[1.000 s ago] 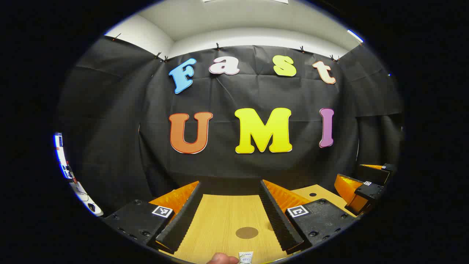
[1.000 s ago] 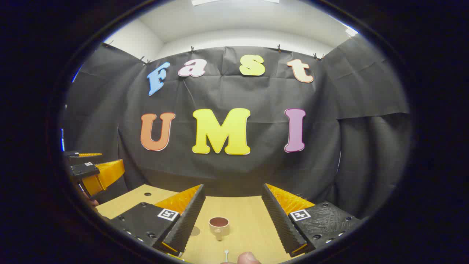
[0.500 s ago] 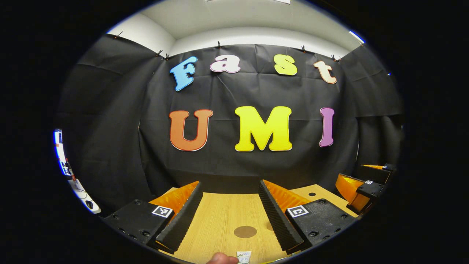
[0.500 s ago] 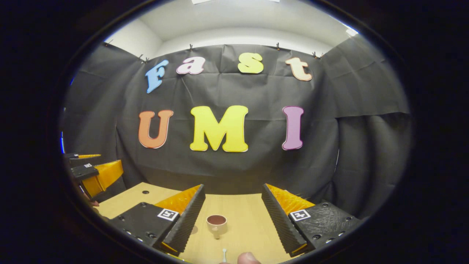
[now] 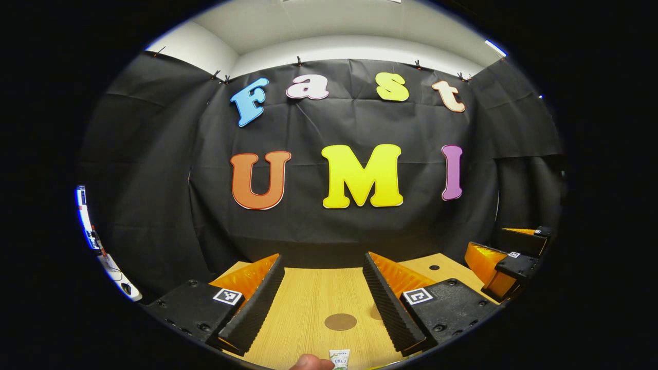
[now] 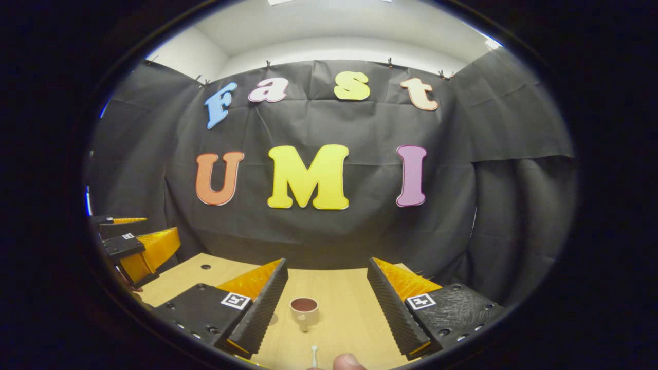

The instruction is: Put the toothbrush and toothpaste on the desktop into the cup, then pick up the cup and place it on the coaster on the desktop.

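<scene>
Wooden worktop [image 5: 303, 313] carries coaster [image 5: 340, 322], toothpaste [image 5: 339, 358], cup [image 6: 304, 310] and toothbrush [image 6: 314, 352]; left tongs [image 5: 323, 298] and right tongs [image 6: 327, 300] gape wide, empty.

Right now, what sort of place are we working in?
Likely a staged recording booth, not a real bathroom: black cloth wall behind a small wooden desktop holding a cup and coaster.

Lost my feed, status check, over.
Left gripper and right gripper open, empty. Cup upright on desktop, off coaster. Toothpaste, toothbrush not in cup.
</scene>
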The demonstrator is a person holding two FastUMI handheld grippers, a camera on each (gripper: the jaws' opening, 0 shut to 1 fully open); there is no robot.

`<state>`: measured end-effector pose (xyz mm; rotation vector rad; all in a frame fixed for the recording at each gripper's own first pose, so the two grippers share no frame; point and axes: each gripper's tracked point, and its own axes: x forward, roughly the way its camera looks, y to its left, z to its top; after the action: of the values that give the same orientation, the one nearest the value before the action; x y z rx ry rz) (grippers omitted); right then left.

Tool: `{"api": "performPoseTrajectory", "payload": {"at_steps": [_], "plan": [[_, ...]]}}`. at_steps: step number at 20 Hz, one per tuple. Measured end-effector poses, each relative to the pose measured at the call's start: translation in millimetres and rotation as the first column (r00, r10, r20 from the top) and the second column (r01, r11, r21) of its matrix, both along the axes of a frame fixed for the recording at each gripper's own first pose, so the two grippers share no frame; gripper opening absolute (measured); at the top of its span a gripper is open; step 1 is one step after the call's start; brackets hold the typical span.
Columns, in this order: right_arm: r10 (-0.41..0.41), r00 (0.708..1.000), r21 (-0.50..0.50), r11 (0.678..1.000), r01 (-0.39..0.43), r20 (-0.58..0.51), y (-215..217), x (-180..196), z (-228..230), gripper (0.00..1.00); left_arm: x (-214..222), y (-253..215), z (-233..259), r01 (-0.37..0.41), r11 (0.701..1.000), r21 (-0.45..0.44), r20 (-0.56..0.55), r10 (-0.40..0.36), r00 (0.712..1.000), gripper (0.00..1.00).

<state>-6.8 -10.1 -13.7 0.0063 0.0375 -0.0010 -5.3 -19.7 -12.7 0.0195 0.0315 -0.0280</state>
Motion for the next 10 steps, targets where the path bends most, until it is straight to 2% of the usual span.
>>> {"api": "performPoseTrajectory", "payload": {"at_steps": [10], "plan": [[0.018, 1.0, 0.0, 1.0, -0.018, -0.011, 1.2, 8.2, -3.2, 0.94, 2.5, -4.1, -1.0, -0.006, 1.0, -0.001, -0.001, 0.006, 1.0, 0.98]]}}
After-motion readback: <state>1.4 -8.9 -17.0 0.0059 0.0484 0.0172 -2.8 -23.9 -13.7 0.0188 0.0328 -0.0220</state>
